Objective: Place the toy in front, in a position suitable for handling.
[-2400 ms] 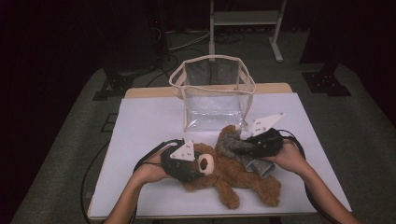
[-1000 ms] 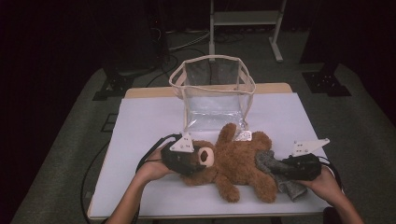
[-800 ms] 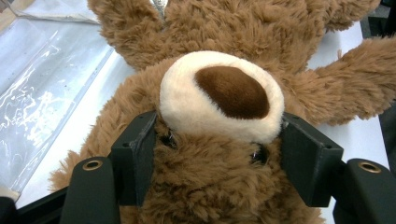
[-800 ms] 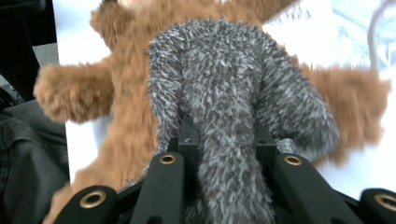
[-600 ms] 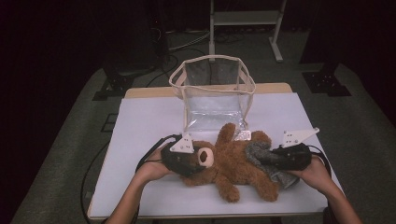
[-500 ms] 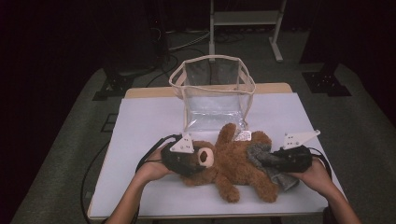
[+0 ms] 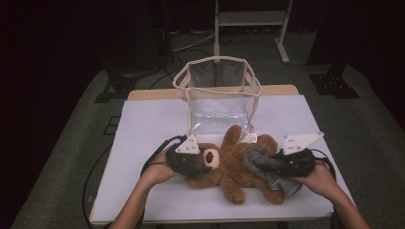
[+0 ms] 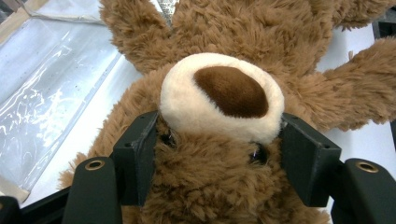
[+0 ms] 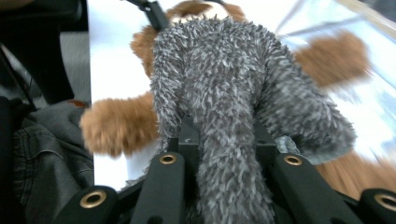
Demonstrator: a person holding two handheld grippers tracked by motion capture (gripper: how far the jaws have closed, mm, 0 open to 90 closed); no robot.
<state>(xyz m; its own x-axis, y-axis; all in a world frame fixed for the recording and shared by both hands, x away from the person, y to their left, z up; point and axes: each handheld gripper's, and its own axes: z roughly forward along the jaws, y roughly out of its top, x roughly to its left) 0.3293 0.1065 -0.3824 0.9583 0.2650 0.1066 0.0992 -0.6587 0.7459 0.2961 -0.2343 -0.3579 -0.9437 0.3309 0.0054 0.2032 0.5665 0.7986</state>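
A brown teddy bear [image 7: 234,167] lies on its back on the white table [image 7: 143,129], head to the left. My left gripper [image 7: 198,164] is shut on the bear's head [image 8: 219,93], one jaw on each side just below the cream muzzle. A grey fuzzy cloth [image 7: 267,164] drapes over the bear's lower body and legs. My right gripper [image 7: 282,167] is shut on this cloth [image 9: 219,116], which bunches between its jaws. A brown paw [image 9: 116,123] sticks out beneath the cloth.
A clear plastic bag with a beige rim [image 7: 217,93] stands open behind the bear, its clear wall [image 8: 51,88] close to the head. A metal stand [image 7: 250,19] is on the dark floor beyond the table. The person's jeans [image 9: 42,154] are at the near edge.
My right gripper swung out to the right with the grey cloth, then came back left and now holds it over the bear's lower body. The left gripper has stayed on the head.
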